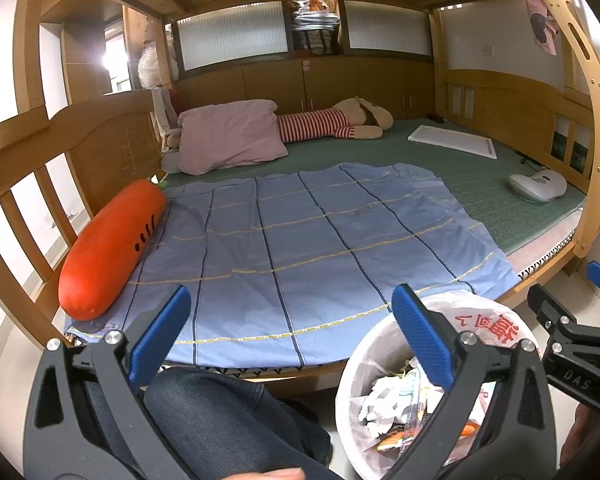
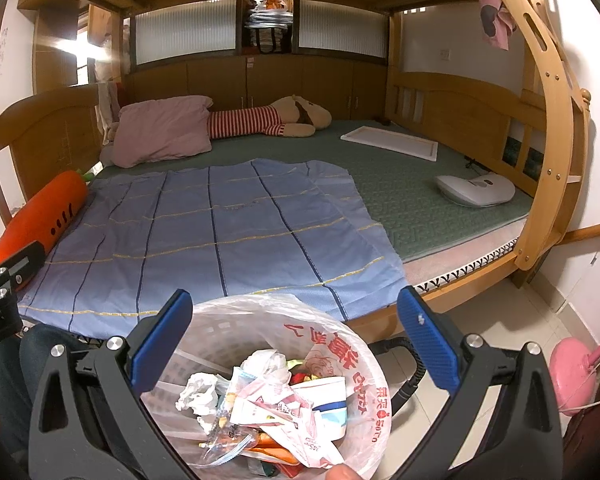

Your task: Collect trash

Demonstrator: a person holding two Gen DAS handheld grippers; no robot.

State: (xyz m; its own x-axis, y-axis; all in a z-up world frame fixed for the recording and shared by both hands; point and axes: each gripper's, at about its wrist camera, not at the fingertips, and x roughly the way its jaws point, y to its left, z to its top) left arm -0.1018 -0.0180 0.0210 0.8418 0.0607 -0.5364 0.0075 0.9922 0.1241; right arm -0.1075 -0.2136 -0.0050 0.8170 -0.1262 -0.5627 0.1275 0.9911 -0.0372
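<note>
A white trash bin (image 2: 352, 364) lined with a plastic bag with red print stands on the floor at the bed's front edge. It holds crumpled paper and wrappers (image 2: 268, 396). My right gripper (image 2: 296, 340) is open and empty right above the bin. My left gripper (image 1: 292, 336) is open and empty, to the left of the bin (image 1: 364, 364), over the front edge of the blue checked sheet (image 1: 284, 240). The right gripper also shows at the right edge of the left wrist view (image 1: 568, 320).
On the bed lie an orange carrot pillow (image 1: 108, 248), a pink pillow (image 1: 228, 136), a striped plush toy (image 1: 332, 120), a white board (image 1: 452, 138) and a white handheld device (image 1: 538, 186). Wooden bunk posts (image 2: 548, 128) frame the right side. A jeans-clad knee (image 1: 220, 420) is below. A pink object (image 2: 576, 368) is on the floor.
</note>
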